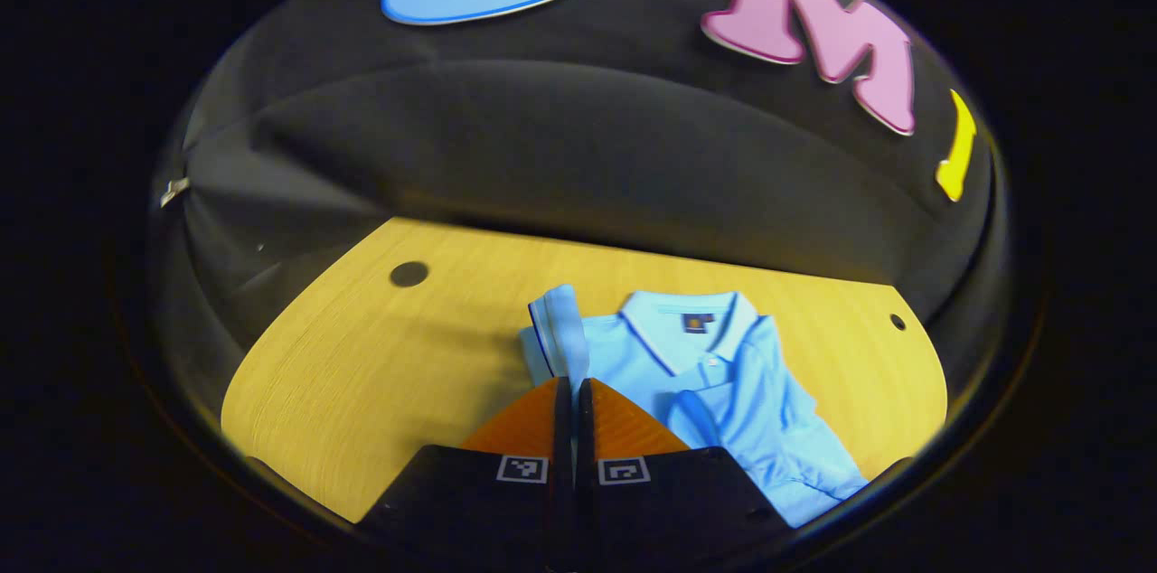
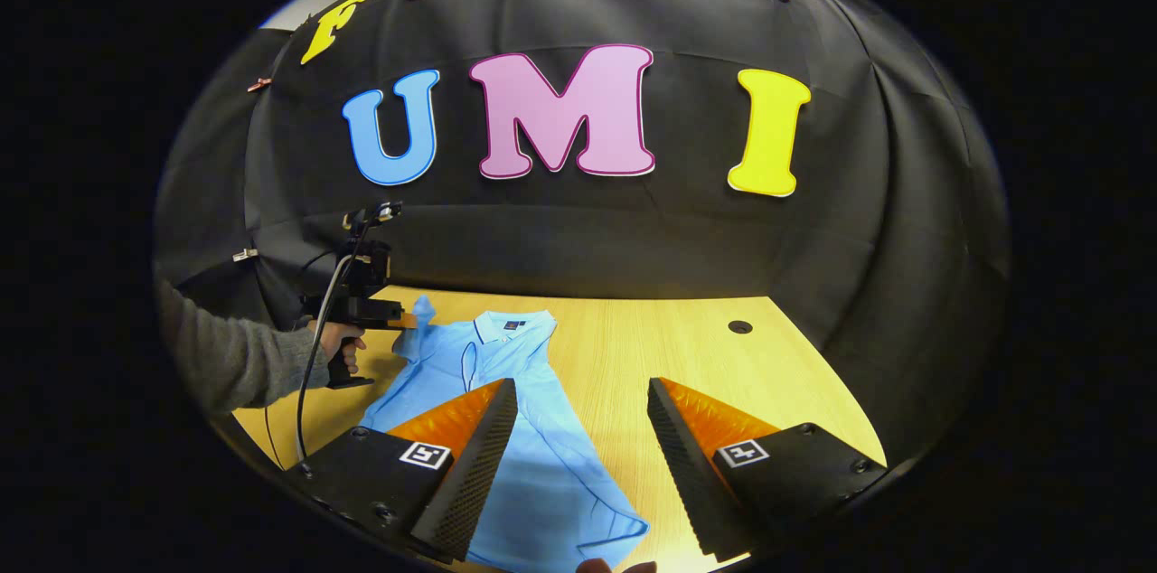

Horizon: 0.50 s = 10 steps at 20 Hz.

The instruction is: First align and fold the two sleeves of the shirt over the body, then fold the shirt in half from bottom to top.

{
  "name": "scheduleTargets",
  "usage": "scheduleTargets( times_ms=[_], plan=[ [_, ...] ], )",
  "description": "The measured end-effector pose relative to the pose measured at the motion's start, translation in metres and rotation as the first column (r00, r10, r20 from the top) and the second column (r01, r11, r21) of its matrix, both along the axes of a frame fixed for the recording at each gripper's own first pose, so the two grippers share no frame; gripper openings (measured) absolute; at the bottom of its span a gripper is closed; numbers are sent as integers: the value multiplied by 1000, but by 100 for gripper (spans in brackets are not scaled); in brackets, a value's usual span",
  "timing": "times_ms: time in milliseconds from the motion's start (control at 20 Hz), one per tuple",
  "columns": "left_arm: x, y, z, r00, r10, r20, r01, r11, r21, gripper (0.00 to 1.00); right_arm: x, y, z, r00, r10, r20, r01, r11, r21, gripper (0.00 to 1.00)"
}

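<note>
A light blue polo shirt (image 1: 723,374) lies on the wooden table (image 1: 362,374), collar (image 1: 687,329) toward the far wall. My left gripper (image 1: 574,385) is shut on one sleeve (image 1: 556,329), which stands up just beyond its fingertips. In the right gripper view, that left gripper (image 2: 402,318) holds the sleeve (image 2: 422,320) lifted at the shirt's (image 2: 515,392) left shoulder. The other sleeve (image 1: 694,415) seems to lie folded over the body. My right gripper (image 2: 578,437) stands open above the shirt's lower part, with nothing between its fingers.
A person's hand and grey sleeve (image 2: 244,361) hold the left gripper, with a cable (image 2: 307,383) hanging from it. The table (image 2: 696,356) has round holes (image 2: 740,326) (image 1: 409,274). The black cloth wall rises right behind the table's far edge.
</note>
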<state>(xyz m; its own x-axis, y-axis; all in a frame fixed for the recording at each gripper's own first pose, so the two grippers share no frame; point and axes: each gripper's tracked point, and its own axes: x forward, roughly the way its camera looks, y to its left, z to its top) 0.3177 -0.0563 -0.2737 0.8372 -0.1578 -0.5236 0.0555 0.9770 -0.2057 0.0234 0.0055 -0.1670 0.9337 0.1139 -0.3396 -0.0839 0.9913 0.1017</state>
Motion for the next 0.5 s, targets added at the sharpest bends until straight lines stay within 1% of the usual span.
scheduleTargets(
  times_ms=[150, 250, 350, 500],
  plan=[
    [-12, -49, 9, 992, -127, 22, 126, 991, 34, 6, -6, -4, -4, 1000, -1, -5, 1, 1000, -3, 91],
    [-25, -85, 7, 979, -203, 18, 202, 978, 51, 6, -10, -8, -7, 1000, -6, -10, 6, 1000, -3, 91],
    [-34, -111, 0, 966, -258, 7, 256, 964, 69, 6, -16, -14, -9, 1000, -15, -15, 15, 1000, -6, 91],
    [-44, -139, -9, 951, -310, -18, 310, 946, 95, 6, -24, -22, -13, 999, -30, -22, 30, 1000, -5, 91]
  ],
)
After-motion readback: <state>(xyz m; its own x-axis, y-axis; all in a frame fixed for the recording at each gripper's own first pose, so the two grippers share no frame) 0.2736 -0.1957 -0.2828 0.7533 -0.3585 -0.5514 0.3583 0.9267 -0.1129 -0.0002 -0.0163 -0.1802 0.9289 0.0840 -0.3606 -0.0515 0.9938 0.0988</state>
